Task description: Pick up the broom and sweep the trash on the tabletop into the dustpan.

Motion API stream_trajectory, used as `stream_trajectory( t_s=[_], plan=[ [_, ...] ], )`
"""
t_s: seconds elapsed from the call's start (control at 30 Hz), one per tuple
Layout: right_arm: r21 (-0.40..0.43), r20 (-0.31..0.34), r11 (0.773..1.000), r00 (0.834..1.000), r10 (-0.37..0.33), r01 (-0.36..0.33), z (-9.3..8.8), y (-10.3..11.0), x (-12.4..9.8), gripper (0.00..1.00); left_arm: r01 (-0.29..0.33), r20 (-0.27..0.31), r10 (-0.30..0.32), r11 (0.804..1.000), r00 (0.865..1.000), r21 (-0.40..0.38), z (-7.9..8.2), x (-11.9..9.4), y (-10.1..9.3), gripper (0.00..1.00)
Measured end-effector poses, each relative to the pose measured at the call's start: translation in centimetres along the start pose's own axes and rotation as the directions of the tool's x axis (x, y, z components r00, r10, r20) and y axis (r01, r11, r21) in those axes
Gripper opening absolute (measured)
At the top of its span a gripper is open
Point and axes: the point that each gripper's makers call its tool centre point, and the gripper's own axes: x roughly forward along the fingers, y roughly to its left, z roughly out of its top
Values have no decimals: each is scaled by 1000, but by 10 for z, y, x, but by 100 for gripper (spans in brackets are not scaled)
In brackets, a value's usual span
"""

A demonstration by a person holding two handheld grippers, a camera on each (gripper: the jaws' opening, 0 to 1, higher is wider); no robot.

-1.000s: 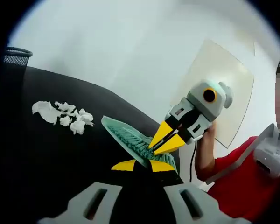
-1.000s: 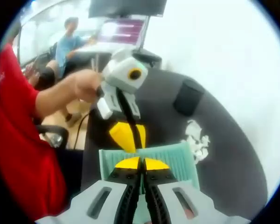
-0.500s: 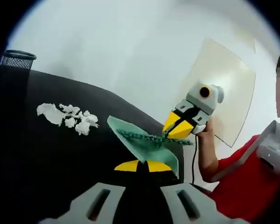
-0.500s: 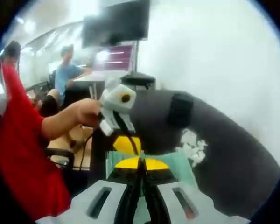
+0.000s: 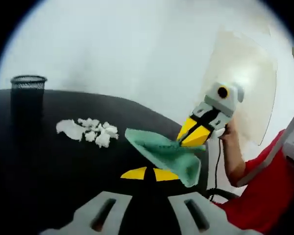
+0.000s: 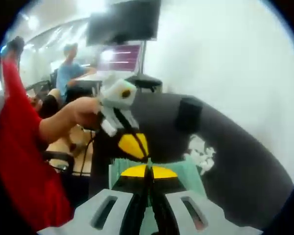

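We've swung the flat teal plastic dustpan [image 5: 161, 152] level; both claws pinch it, seemingly. Crumpled white paper trash [image 5: 88, 132] waits at ten o'clock on the black tabletop [image 5: 49, 171].

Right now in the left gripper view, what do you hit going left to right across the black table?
Black mesh cup → pile of white crumpled paper scraps → pale green plastic dustpan → the right gripper with yellow tips, shut on the dustpan → person's red sleeve.
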Motion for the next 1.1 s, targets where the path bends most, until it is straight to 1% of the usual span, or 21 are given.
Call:
stream_trajectory(
  t_s=[0.03, 0.07, 0.13, 0.17, 0.3, 0.33, 0.43, 0.5, 0.63, 0.7, 0.77, 0.8, 0.87, 0.9, 0.93, 0.97, 1.0, 1.03, 1.07, 1.1],
  plan=[
    [1, 1, 1000, 1000, -5, 5, 1, -1, 0, 4, 2, -9, -2, 1000, 1000, 29, 0, 0, -5, 0],
    [3, 5, 1000, 1000, -9, 9, 2, -3, -1, 4, 1, -44, 2, 998, 999, 68, -4, 0, -8, 0],
    [9, 24, 1000, 1000, -17, 17, 7, -5, -3, 4, 6, -114, 8, 993, 993, 121, -16, 5, -15, 0],
    [11, 36, 1000, 999, -18, 18, 11, -5, -3, 4, 9, -129, 10, 989, 992, 145, -20, 10, -19, 0],
    [3, 61, 1000, 998, -17, 17, 19, -2, -5, 4, 22, -156, -2, 992, 988, 127, -31, 20, -20, 1],
    [-4, 61, 1000, 998, -14, 15, 20, -1, -4, 4, 19, -164, 1, 992, 986, 123, -34, 22, -20, 1],
    [-33, 47, 999, 999, -9, 11, 22, 5, 1, 4, -1, -195, 31, 988, 980, 153, -41, 23, -17, 1],
    [-45, 26, 999, 1000, 3, -2, 20, 10, 7, 4, -19, -199, 51, 987, 979, 160, -42, 21, -11, 2],
    [-47, 2, 999, 1000, 21, -20, 13, 17, 16, 4, -33, -183, 60, 988, 981, 148, -40, 14, -6, 2],
    [-59, -34, 997, 999, 40, -42, 5, 25, 22, 4, -52, -186, 79, 988, 979, 147, -41, 9, -1, 2],
    [-103, -74, 993, 996, 47, -54, -4, 34, 30, 4, -107, -205, 140, 981, 969, 162, -45, 0, 12, 2],
    [-111, -90, 992, 995, 50, -59, -8, 37, 35, 4, -145, -219, 181, 974, 959, 173, -48, -5, 22, 2],
    [-139, -114, 988, 992, 53, -68, -16, 41, 41, 6, -176, -216, 214, 967, 953, 182, -47, -9, 31, 3],
    [-186, -121, 979, 991, 58, -80, -19, 42, 44, 7, -179, -211, 216, 967, 953, 178, -46, -11, 32, 3],
    [-227, -107, 970, 992, 66, -89, -18, 45, 44, 8, -181, -207, 217, 967, 954, 178, -45, -13, 32, 4],
    [-234, -65, 968, 995, 78, -91, -10, 47, 40, 10, -181, -200, 216, 967, 956, 179, -42, -13, 31, 6],
    [-172, -6, 981, 996, 88, -87, 0, 47, 32, 16, -177, -193, 213, 967, 958, 185, -39, -13, 29, 9],
    [-122, 67, 989, 993, 97, -89, 13, 47, 22, 20, -175, -185, 210, 966, 960, 192, -34, -12, 27, 15],
    [-88, 158, 993, 983, 90, -77, 29, 42, 9, 23, -178, -173, 215, 962, 961, 206, -25, -11, 25, 19],
    [-60, 254, 997, 965, 64, -50, 44, 35, -7, 26, -175, -164, 216, 957, 962, 233, -18, -9, 21, 21]
  ],
)
